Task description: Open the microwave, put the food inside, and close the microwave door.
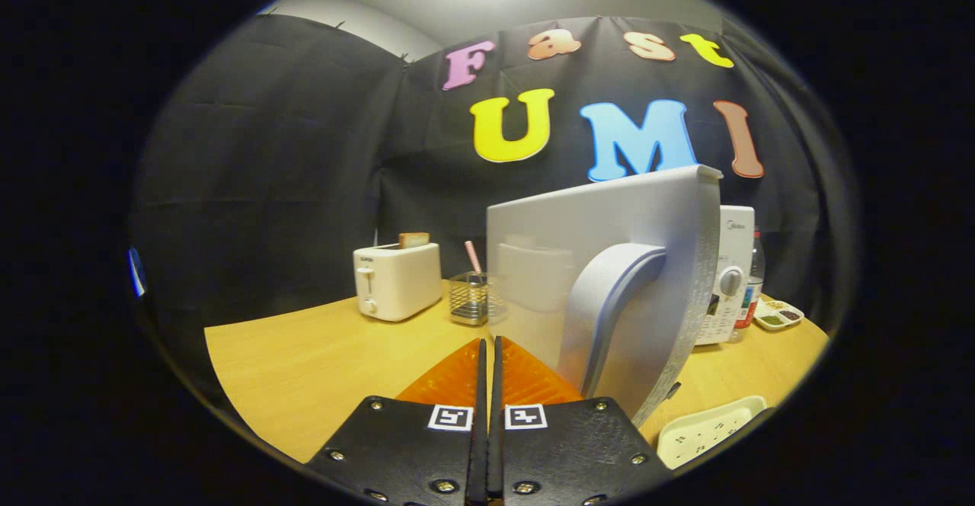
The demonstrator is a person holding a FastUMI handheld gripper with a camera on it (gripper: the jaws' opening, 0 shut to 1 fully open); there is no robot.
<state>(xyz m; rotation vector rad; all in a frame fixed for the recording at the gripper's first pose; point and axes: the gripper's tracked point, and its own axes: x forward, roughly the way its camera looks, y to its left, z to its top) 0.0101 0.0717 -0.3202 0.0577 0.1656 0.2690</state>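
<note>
- Door (pixel 602 262) first, if you want my view: it is swung out toward us, its curved handle (pixel 609 300) facing the gripper, right of centre in the frame. So the microwave (pixel 733 277) counts as open, I'd say; its control panel with the knob peeks out behind the door's edge.

- And the gripper (pixel 488 353)? Holding anything?

- No. Its jaws are pressed together with nothing between them, low in the middle of the frame, tips pointing at the foot of the door. They sit just left of the handle, not on it. My guess is they are kept closed because nothing needs carrying right now.

- Where is the food, then?

- Lower right corner: a pale tray (pixel 708 430) lies on the desk (pixel 320 369), near the bottom edge of the door. I would take that for the dish to go in, though what lies on it is too small to tell. A small plate with bits of something (pixel 777 314) sits farther back on the right, beside a bottle (pixel 752 285).

- And on the left?

- A toaster (pixel 397 281) with a slice sticking up, and a wire basket (pixel 469 298) with a striped straw, both well apart from the microwave, likely parked out of the door's swing.

- So what is left?

- Fetching the tray, I reckon, with the jaws spread first. The open door stands between them and the tray.
</note>
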